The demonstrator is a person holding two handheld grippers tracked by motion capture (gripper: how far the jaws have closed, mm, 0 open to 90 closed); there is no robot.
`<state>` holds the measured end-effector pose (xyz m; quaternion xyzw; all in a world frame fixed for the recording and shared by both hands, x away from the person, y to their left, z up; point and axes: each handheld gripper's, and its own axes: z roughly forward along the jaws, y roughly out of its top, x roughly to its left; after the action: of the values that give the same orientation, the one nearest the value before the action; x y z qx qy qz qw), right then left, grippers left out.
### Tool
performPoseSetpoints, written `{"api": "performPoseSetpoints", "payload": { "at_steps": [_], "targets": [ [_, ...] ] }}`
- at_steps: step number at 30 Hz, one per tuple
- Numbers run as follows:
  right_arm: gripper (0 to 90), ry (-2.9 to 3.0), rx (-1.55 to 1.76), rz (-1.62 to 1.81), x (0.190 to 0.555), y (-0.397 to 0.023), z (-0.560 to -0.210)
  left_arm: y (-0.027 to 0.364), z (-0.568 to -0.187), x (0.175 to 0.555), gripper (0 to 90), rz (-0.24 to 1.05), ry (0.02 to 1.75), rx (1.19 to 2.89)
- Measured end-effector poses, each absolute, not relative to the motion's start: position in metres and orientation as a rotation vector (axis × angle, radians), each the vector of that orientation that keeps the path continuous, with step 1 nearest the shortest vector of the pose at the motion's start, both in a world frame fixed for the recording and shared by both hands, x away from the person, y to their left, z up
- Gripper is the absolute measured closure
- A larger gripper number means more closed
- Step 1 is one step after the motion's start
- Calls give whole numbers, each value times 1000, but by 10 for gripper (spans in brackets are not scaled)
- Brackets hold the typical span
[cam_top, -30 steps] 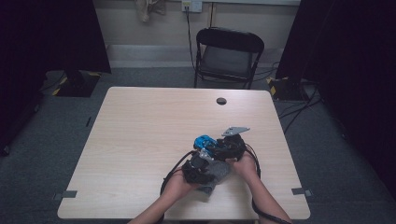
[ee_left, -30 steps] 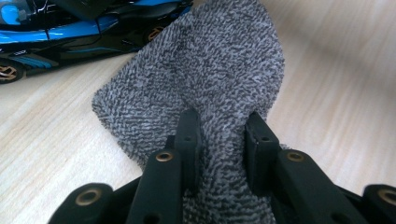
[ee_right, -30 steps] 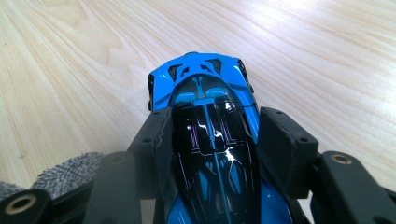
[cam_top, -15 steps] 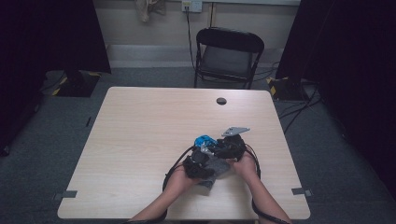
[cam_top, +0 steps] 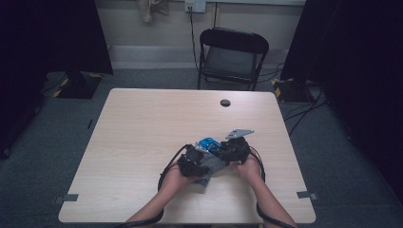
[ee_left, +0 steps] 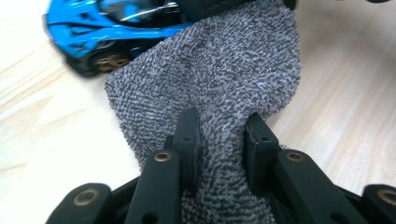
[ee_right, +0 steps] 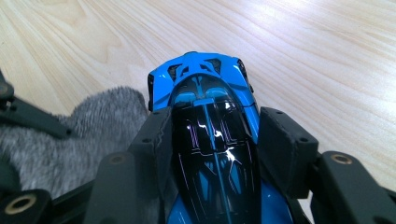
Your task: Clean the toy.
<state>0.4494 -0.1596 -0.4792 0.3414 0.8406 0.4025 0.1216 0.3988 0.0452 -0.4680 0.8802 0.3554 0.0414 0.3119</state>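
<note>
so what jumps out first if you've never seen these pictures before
The bright blue toy car stands out at once, clamped between the jaws of the right gripper on the near right part of the pale wooden table. Right beside it, the left gripper pinches a grey towelling cloth that lies against the car. Beyond the table's far edge stands an empty black folding chair.

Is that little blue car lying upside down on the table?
No, the blue toy car sits roof up, its black glossy top facing the camera between the right gripper jaws.

A bright blue toy car (ee_right: 205, 135) with a glossy black roof, a speckled grey cloth (ee_left: 219, 79), pale woodgrain table (cam_top: 142, 128).
</note>
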Motion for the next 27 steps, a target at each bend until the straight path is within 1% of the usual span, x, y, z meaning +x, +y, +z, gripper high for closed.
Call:
{"api": "performPoseSetpoints", "payload": {
  "at_steps": [5, 14, 27],
  "targets": [
    [458, 2455, 998, 1174, 449, -159, -479, 56, -469, 403, 709, 103, 970, 2302],
    [458, 2462, 995, 1166, 450, -159, -478, 60, -467, 407, 709, 124, 989, 2309],
    [458, 2456, 992, 1173, 450, -159, -479, 85, -468, 418, 707, 151, 1073, 2275]
  ]
}}
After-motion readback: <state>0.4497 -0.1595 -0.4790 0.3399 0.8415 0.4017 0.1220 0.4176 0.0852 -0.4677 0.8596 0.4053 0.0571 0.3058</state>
